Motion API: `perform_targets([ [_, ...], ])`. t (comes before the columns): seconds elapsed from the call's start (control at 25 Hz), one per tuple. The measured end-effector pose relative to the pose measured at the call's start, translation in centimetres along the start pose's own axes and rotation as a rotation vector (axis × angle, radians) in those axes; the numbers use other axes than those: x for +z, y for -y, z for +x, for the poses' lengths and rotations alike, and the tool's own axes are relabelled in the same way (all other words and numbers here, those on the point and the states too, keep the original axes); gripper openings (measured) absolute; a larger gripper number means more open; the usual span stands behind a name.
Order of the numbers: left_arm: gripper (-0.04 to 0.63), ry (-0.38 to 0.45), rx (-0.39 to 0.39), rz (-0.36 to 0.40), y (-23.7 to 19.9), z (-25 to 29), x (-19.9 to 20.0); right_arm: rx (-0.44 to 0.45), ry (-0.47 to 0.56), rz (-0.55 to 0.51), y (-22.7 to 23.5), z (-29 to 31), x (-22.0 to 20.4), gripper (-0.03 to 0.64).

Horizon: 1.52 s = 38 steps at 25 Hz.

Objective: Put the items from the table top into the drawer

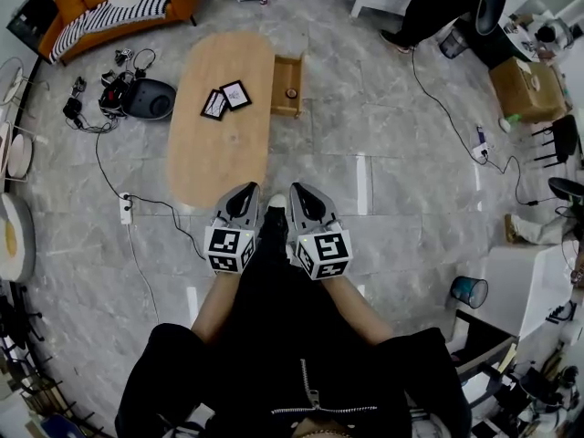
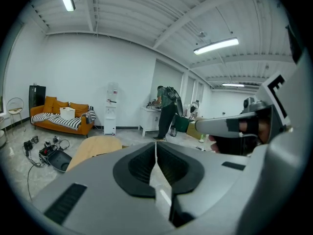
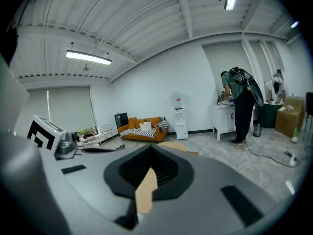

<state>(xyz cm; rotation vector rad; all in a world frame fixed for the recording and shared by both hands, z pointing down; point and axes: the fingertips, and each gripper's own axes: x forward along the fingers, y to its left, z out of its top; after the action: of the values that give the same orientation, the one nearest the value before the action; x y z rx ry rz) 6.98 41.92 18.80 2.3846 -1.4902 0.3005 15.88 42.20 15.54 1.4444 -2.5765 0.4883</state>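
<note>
Your targets are two small black-framed pictures. The left frame (image 1: 213, 104) lies flat on the far half of the tabletop (image 1: 219, 162), and the right frame (image 1: 235, 94) sits just beside it and slightly farther. Their corners seem to touch, though both are too small from here for me to be sure. The open drawer (image 1: 286, 110) juts from the tabletop's right edge, near the frames, with a small round thing (image 1: 291, 93) already inside. Your left tongs (image 1: 248, 190) and right tongs (image 1: 297, 190) are each closed down to a thin slit with nothing between them. You hold them side by side at the tabletop's near end, well apart from both frames. I'd expect the frames to be light and stiff but thin and low-lying, so a pinch from straight above will likely slip. Better to open the tongs, take one frame across an edge or corner, and lift gently, since a glazed front could crack. The right frame, nearer the drawer, looks the easier first pick.
</note>
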Motion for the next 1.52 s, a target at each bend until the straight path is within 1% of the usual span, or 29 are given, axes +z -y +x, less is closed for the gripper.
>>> perform_targets([
  [0.28, 0.021, -0.012, -0.033, 0.013, -0.1, 7.6, 1.2, -0.041, 0.003, 0.014, 6.8, 3.6, 1.5, 0.009],
  [0.6, 0.021, -0.012, -0.030, -0.014, -2.6, 17.9, 4.6, 0.006, -0.053, -0.051, 12.7, 10.9, 5.2, 0.009],
  [0.72, 0.021, -0.010, -0.019, -0.023, -3.4, 21.5, 6.4, 0.010, -0.079, -0.049, 15.7, 13.8, 6.5, 0.008],
  [0.88, 0.021, -0.005, 0.001, -0.024, -4.7, 24.9, 8.6, 0.022, -0.080, -0.044, 18.5, 16.9, 8.6, 0.009],
  [1.0, 0.021, -0.011, 0.030, -0.030, -5.2, 26.9, 9.5, 0.052, -0.086, -0.038, 20.1, 18.5, 9.4, 0.009],
  [1.12, 0.021, -0.009, 0.075, -0.033, -5.2, 28.5, 10.2, 0.103, -0.093, -0.036, 21.3, 19.6, 10.1, 0.009],
  [1.24, 0.021, 0.000, 0.141, -0.048, -5.9, 29.6, 11.1, 0.175, -0.103, -0.057, 21.8, 20.9, 10.7, 0.009],
  [1.36, 0.021, 0.015, 0.204, -0.076, -6.5, 30.1, 11.4, 0.238, -0.111, -0.080, 22.4, 21.7, 11.1, 0.009],
  [1.52, 0.021, 0.035, 0.292, -0.093, -6.9, 30.1, 12.2, 0.316, -0.130, -0.091, 23.3, 23.1, 11.5, 0.009],
])
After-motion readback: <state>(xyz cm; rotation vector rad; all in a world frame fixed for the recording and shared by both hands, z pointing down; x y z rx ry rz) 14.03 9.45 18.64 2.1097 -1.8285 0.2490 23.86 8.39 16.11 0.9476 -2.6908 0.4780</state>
